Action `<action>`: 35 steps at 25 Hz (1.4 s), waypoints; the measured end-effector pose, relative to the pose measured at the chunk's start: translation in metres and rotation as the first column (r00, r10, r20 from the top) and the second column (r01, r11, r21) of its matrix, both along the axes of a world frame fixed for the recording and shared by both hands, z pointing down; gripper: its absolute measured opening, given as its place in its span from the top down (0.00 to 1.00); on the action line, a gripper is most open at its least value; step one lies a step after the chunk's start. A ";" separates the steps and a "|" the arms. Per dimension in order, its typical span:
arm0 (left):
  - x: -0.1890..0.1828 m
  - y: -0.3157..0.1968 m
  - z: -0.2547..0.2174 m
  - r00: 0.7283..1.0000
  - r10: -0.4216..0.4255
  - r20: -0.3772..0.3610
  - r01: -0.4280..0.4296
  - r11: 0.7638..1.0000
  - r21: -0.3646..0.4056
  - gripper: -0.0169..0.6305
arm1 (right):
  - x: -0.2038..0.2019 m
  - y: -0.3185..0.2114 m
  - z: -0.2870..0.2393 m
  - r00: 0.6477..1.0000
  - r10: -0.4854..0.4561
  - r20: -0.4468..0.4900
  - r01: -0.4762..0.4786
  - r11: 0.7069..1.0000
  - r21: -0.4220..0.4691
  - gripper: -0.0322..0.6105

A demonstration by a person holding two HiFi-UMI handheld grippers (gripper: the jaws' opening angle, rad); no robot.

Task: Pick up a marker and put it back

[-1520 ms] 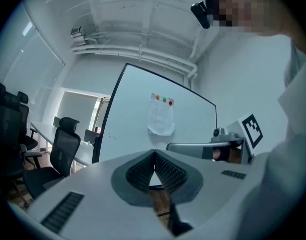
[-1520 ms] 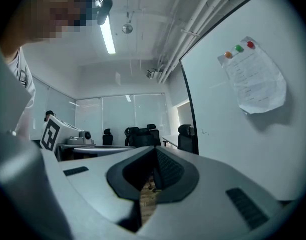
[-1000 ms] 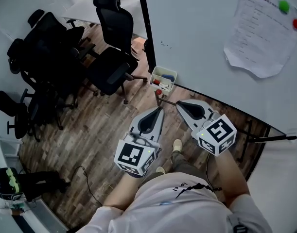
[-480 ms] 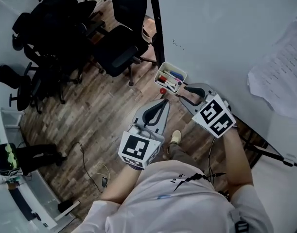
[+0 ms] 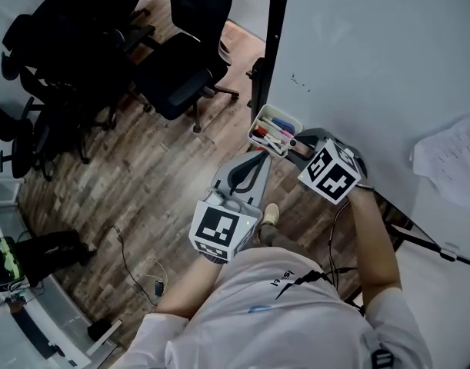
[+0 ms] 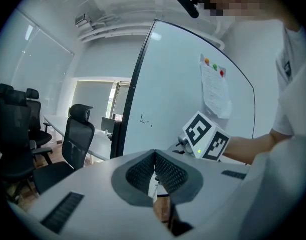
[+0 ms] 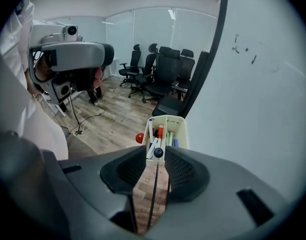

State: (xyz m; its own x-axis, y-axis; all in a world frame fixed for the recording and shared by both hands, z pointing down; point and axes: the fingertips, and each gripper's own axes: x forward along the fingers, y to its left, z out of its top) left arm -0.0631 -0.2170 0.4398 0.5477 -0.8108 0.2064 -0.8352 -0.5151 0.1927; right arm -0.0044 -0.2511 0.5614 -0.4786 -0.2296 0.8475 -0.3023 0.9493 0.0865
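Overhead, the grey right gripper [image 5: 297, 143], jaws slightly apart and empty, sits just beside coloured markers [image 5: 270, 130] in a small cream plastic tray [image 5: 281, 114] on the whiteboard [image 5: 373, 68]; the grey left gripper [image 5: 259, 155] is closed, holding nothing.

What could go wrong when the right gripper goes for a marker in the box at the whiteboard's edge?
1. The markers stand crowded in the box, so the open right gripper may catch two at once or tip the ones beside its target.
2. Its jaws look close to the box's near rim. One could bump the box and perhaps shift it against the whiteboard.
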 end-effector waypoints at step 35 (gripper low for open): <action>-0.004 -0.029 -0.012 0.997 0.038 -0.062 -0.037 0.999 0.014 0.96 | -0.004 0.003 -0.064 0.996 0.050 0.069 -0.055 0.996 0.065 0.82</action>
State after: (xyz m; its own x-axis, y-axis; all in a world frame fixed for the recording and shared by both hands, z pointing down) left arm -0.0672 -0.2459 0.4277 0.5892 -0.7919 0.1605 -0.8018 -0.5486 0.2371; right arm -0.0084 -0.2485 0.4970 -0.5193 -0.3109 0.7960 -0.3589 0.9247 0.1271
